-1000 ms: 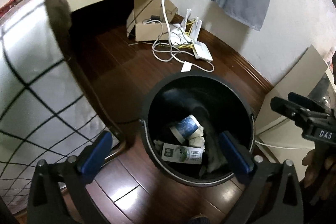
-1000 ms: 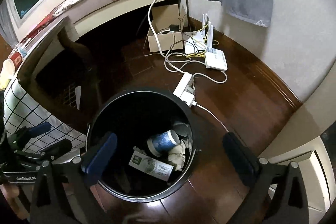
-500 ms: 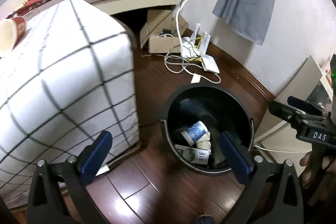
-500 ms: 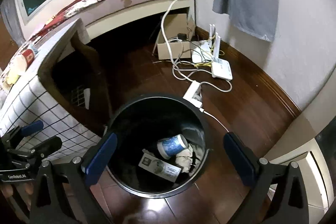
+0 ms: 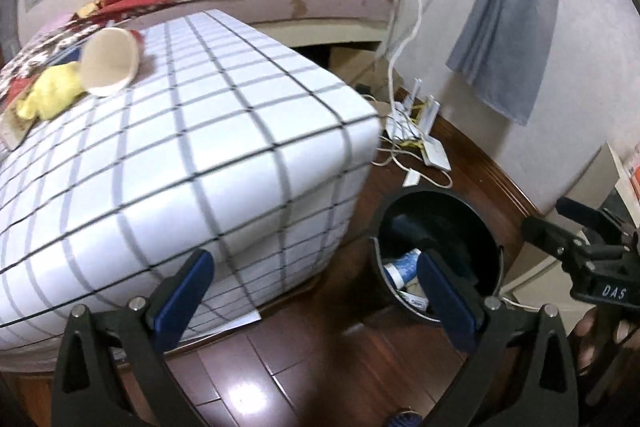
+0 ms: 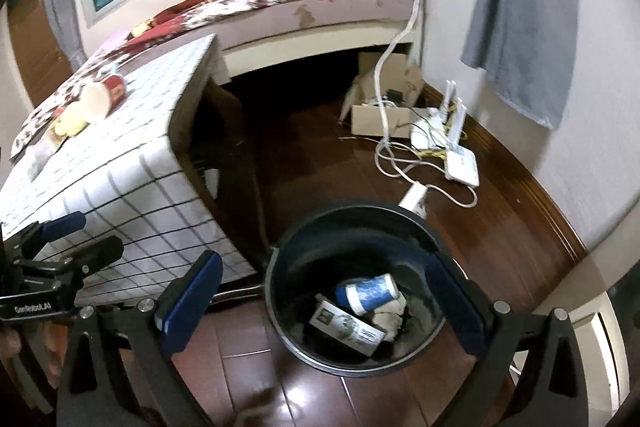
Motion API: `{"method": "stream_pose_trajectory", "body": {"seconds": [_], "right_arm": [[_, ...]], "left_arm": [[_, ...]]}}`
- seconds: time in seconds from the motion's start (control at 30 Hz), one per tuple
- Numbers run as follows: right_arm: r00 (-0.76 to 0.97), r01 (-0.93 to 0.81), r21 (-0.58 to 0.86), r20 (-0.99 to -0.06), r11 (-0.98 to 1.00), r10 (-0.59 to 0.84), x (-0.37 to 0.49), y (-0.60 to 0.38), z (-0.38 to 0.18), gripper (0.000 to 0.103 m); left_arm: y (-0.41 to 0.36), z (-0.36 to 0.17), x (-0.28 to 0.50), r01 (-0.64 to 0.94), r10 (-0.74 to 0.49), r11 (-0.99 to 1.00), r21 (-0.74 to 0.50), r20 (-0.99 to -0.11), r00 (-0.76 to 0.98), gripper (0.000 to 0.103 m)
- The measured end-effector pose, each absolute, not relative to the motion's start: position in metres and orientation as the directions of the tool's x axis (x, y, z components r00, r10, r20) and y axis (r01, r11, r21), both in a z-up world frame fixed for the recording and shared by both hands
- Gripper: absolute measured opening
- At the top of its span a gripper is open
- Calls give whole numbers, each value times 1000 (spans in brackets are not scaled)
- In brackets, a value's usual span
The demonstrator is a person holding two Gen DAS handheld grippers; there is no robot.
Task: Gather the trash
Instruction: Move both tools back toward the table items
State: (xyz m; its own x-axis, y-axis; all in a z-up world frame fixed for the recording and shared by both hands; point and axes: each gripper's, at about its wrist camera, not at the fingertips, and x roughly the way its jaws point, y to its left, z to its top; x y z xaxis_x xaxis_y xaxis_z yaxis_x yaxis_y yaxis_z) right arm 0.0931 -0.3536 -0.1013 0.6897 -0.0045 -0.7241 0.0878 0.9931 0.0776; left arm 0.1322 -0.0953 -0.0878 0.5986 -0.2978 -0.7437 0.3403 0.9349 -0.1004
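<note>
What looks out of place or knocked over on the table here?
A paper cup lies tipped on its side on the checkered table, mouth toward the camera, beside a crumpled yellow wad. Both look like trash not yet in the black bin.

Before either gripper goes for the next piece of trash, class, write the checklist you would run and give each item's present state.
1. Left gripper open and empty: ok.
2. Right gripper open and empty: ok.
3. Black bin upright on the floor with room left: ok.
4. Trash remaining on the checked table: ok, a tipped paper cup beside a yellow wad.
5. Is anything inside the cup: cannot tell.
6. Does the wad touch the cup: cannot tell.
</note>
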Motion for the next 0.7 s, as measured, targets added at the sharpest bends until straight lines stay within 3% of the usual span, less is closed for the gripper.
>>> {"method": "stream_pose_trajectory", "body": {"seconds": [0.33, 0.7], "right_arm": [[721, -7, 68, -691, 998, 52, 111, -298, -78, 102], [726, -117, 62, -676, 991, 128, 157, -219, -52, 102]], "left_arm": [[-38, -70, 130, 229, -225, 969, -91, -707, 670, 102], [69, -51, 138, 17, -51, 998, -58, -673, 738, 102]]}}
